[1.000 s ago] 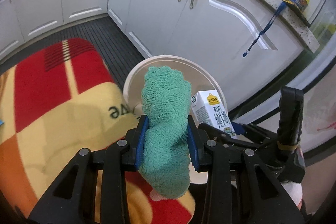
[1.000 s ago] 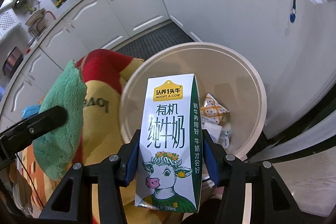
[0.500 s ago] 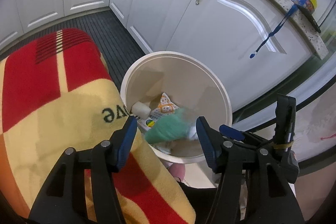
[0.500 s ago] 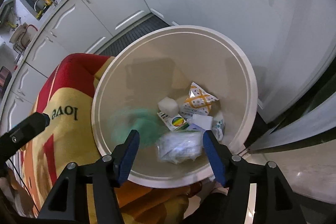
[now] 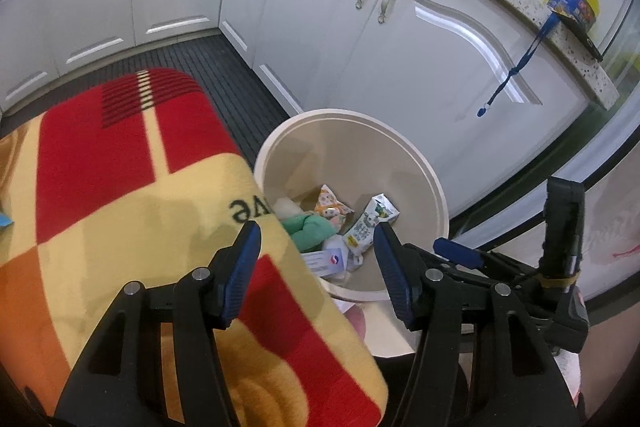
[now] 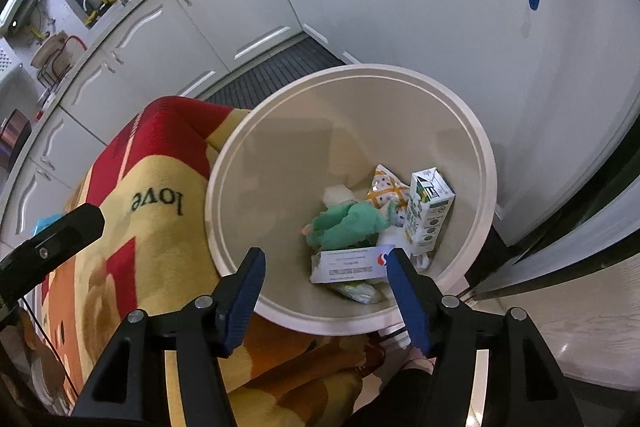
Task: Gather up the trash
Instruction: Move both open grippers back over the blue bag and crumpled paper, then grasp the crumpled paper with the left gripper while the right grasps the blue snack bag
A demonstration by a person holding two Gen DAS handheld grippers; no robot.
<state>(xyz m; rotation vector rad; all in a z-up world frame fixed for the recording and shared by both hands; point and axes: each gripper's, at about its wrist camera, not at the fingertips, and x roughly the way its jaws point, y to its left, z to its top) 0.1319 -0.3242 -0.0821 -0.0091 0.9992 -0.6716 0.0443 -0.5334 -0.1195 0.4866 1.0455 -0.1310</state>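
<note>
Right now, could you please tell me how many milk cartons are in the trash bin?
1. The milk carton stands against the right inner wall of the trash bin, beside the green cloth; others may be buried.

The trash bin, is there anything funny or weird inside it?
One thing stands out: a fluffy green cloth lies in the white trash bin among packaging, beside the milk carton and a patterned wrapper. A soft towel looks odd among trash. Nothing has spilled outside the bin, and both grippers are open and empty.
</note>
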